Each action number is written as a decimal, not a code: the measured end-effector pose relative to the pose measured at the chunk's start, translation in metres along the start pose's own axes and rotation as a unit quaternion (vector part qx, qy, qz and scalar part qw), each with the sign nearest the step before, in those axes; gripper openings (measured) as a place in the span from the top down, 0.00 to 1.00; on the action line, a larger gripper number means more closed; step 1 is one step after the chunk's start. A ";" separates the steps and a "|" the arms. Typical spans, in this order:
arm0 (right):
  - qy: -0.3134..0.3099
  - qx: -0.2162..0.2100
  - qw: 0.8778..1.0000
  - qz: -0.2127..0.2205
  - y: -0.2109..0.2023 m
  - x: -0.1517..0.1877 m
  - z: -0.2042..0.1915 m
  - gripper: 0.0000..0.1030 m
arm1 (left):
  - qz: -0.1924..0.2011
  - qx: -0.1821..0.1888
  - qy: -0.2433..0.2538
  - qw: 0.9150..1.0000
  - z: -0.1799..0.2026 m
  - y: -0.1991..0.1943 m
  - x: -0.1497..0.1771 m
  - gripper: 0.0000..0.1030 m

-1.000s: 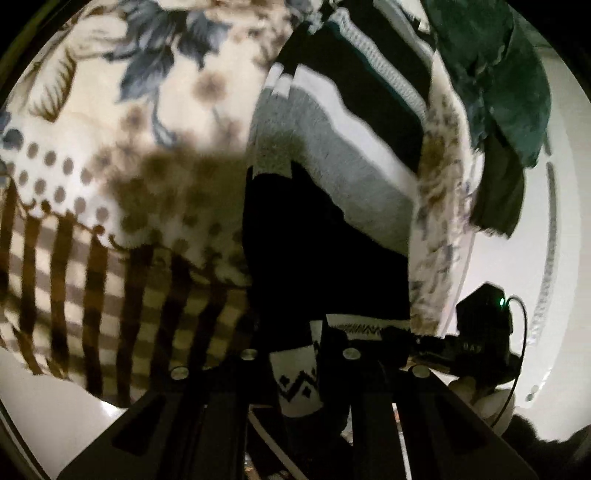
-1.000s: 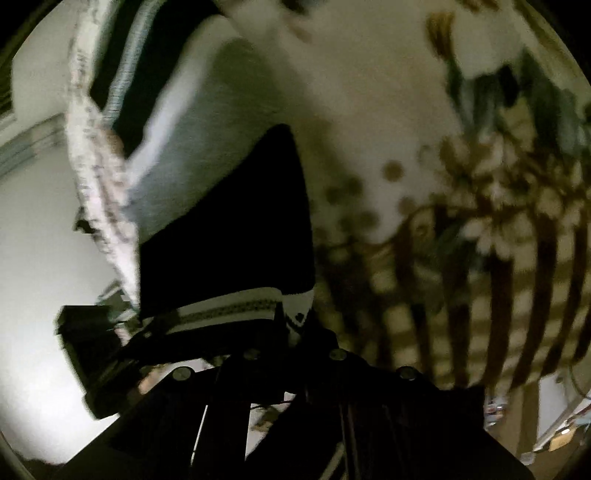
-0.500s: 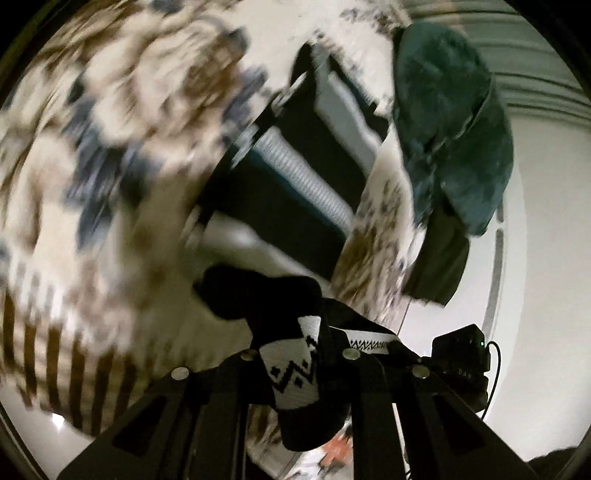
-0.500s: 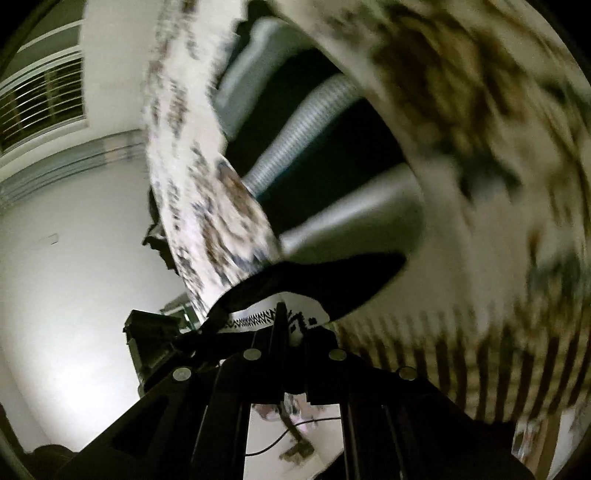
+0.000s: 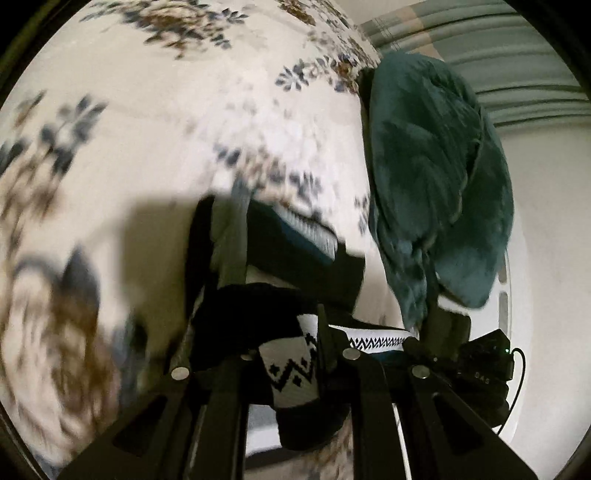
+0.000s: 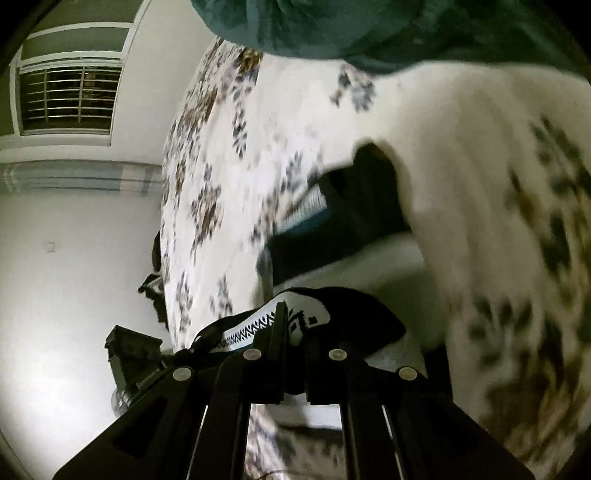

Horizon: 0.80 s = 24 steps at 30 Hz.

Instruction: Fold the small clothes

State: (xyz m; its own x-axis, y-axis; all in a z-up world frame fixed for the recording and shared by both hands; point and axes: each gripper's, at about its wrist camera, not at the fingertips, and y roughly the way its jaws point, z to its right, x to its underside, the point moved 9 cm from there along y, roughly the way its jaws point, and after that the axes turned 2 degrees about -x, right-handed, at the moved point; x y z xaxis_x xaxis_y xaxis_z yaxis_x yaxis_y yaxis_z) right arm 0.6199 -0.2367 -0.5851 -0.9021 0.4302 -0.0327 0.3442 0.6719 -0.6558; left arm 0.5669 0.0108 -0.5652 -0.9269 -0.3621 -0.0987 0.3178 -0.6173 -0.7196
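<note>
Two handheld grippers pinch one striped knit garment above a floral bedspread [image 5: 177,155]. The left gripper [image 5: 295,354] has its jaws pressed together on the garment's [image 5: 295,266] white hem band, where a black zigzag pattern shows between the fingers. The right gripper [image 6: 291,328] clamps the same patterned band a little farther along, its jaws closed on the cloth. In the left wrist view, that right gripper's dark body [image 5: 476,369] appears just beside the hem, at the garment's right end.

From the held hem, the knit [image 6: 343,229] runs away from both cameras, doubling over in black, grey and ribbed white stripes with a teal edge, its far part lying on the bedspread [image 6: 295,129].

A dark teal fleece garment [image 5: 439,192] lies bunched near the bedspread's edge, beyond the striped knit; it fills the top of the right wrist view [image 6: 369,26].

Past the bedspread's edge, a white wall and a barred window [image 6: 68,98] show. Much of the floral print is motion-blurred.
</note>
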 end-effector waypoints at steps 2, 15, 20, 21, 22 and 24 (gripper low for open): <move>0.003 0.008 1.000 0.007 0.011 -0.028 0.000 0.94 | -0.007 -0.001 -0.003 1.000 0.001 0.020 -0.023 0.90; 0.041 0.011 0.999 0.014 0.049 -0.109 0.017 0.39 | -0.015 0.037 -0.057 0.998 -0.014 0.064 -0.095 0.33; -0.007 0.051 0.999 0.016 0.031 -0.108 0.022 0.30 | 0.010 0.015 -0.007 1.000 -0.017 0.033 -0.088 0.33; -0.022 0.063 0.998 0.012 0.028 -0.105 0.025 0.29 | 0.014 0.009 0.004 1.000 -0.019 0.026 -0.080 0.33; -0.039 0.076 0.996 0.004 0.026 -0.100 0.029 0.28 | 0.015 0.007 0.011 1.000 -0.024 0.013 -0.061 0.33; -0.066 0.102 0.992 -0.023 0.026 -0.088 0.042 0.26 | 0.014 -0.002 0.007 1.000 -0.039 -0.009 -0.022 0.33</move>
State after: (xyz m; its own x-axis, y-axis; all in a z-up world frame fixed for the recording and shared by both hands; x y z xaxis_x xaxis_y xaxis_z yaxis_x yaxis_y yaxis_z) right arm 0.6968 -0.2823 -0.6311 -0.9466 0.3101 -0.0886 0.2538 0.5467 -0.7979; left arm 0.5768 0.0514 -0.5834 -0.9207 -0.3685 -0.1286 0.3423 -0.6041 -0.7197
